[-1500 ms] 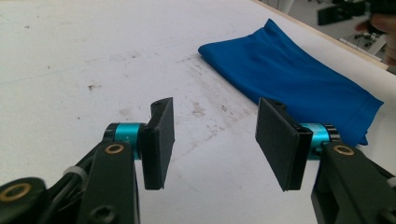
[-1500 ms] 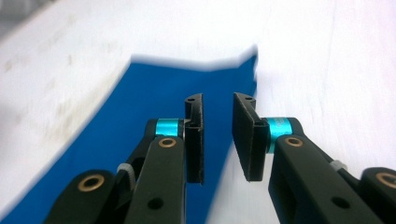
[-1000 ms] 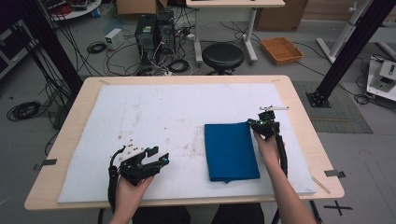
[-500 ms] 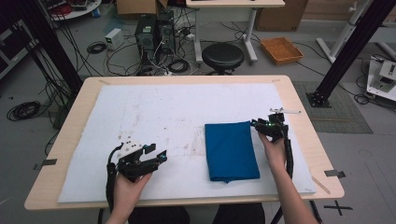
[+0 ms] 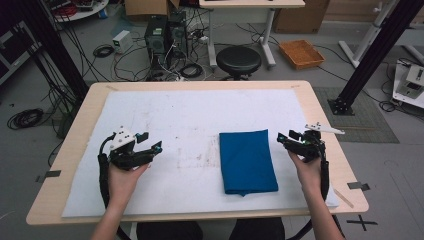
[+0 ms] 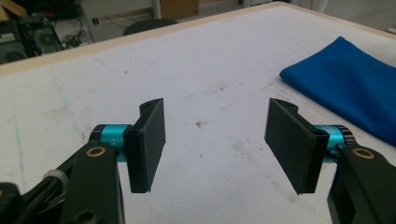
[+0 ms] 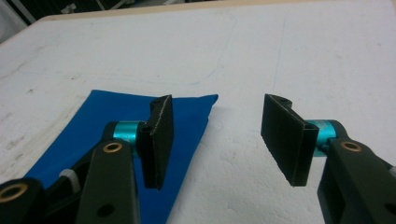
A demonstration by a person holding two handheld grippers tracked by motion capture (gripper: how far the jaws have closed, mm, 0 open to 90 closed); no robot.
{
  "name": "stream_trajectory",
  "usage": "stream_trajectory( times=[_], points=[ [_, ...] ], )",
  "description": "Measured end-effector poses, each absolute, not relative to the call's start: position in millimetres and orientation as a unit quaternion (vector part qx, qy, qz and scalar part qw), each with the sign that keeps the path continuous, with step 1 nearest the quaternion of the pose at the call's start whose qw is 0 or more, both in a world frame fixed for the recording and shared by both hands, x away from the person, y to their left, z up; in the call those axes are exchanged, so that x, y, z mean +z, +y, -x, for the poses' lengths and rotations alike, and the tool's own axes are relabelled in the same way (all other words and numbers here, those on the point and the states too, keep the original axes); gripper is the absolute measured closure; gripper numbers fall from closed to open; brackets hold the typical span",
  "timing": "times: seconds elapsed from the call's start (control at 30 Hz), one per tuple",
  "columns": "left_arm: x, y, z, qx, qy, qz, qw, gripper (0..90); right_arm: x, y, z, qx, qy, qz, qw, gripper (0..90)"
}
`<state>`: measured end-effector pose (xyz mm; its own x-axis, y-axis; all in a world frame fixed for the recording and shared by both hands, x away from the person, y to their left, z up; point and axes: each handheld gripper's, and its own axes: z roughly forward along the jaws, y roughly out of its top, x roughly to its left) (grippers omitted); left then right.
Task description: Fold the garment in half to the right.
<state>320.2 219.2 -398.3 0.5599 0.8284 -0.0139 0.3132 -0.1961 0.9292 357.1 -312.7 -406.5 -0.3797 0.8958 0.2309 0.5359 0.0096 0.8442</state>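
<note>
While the folded blue cloth [image 5: 247, 161] is lying flat on the white-covered table [image 5: 170, 107], both grippers are standing off it: the right gripper [image 5: 283, 138] and left gripper [image 5: 151, 146] have just been opening, holding nothing, probably because folding looks finished.

No writing to report

We are reading through all three views and are finding no word, label, brand, number or sign that can be made out on anything.
</note>
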Motion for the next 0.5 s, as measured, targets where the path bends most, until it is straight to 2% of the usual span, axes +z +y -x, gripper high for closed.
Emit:
stream_trajectory(
  times=[0.5],
  points=[
    [-401.9,222.5,-303.8,0.251,0.380,-0.724,0.518,38.3,-390.3,-304.2,-339.1,0.486,0.697,-0.490,0.196,44.0]
  ],
)
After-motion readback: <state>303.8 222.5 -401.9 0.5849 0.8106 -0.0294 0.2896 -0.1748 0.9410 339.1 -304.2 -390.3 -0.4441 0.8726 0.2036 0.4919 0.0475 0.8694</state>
